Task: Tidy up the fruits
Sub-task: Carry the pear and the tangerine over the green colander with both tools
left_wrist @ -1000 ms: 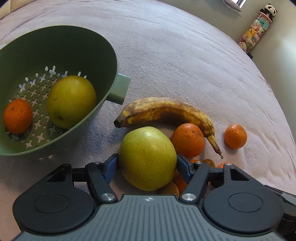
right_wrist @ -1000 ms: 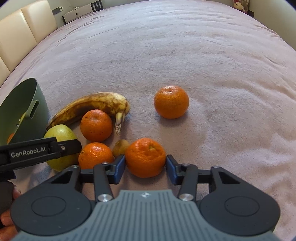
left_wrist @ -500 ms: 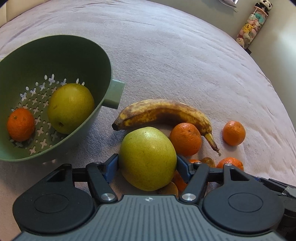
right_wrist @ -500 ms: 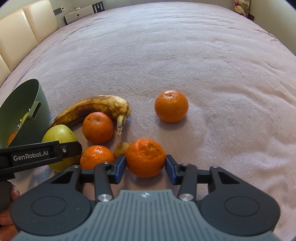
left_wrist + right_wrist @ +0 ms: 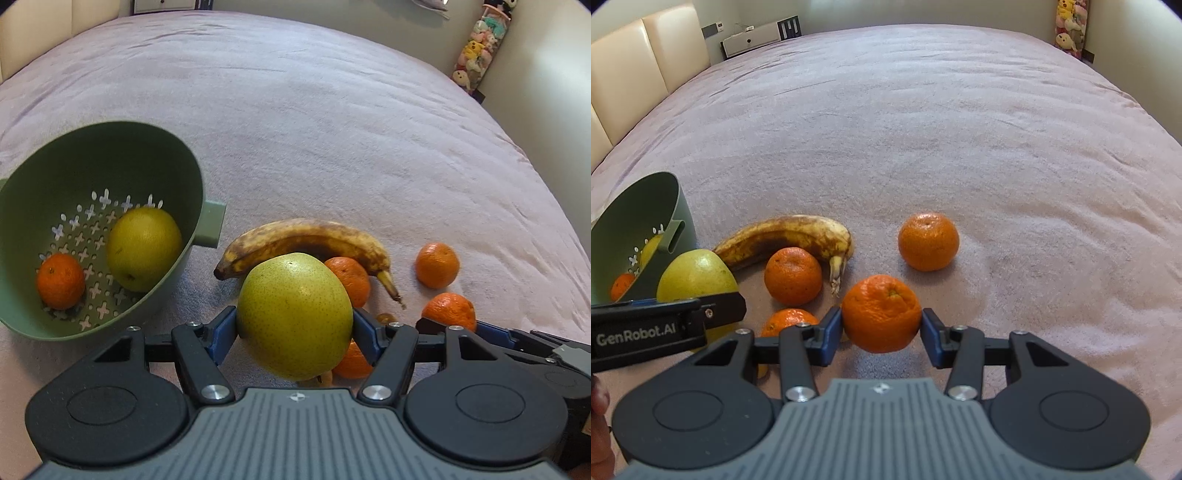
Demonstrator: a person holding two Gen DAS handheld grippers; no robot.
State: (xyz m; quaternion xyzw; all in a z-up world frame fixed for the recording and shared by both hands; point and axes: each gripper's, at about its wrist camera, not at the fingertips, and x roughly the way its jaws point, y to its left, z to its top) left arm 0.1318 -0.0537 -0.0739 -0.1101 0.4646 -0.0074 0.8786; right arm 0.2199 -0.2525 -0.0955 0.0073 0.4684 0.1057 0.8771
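My left gripper (image 5: 294, 328) clamped the green pear (image 5: 294, 317) — my right gripper (image 5: 881, 328) gripped a mandarin (image 5: 881, 313) beside the banana (image 5: 786, 240).

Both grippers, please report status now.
Left gripper shut on pear. Right gripper shut on mandarin. Colander path clear.

A wide bed (image 5: 923, 129) covered with a pale mauve, softly wrinkled blanket carries everything. On it lies a green colander (image 5: 173, 177), tipped on its side, and just beside its handle a brown-spotted banana (image 5: 306, 240) curves across the blanket. A mandarin (image 5: 793, 275) sits against the banana, another mandarin (image 5: 928, 242) rests apart from it, and a third (image 5: 788, 320) lies nearer the camera.
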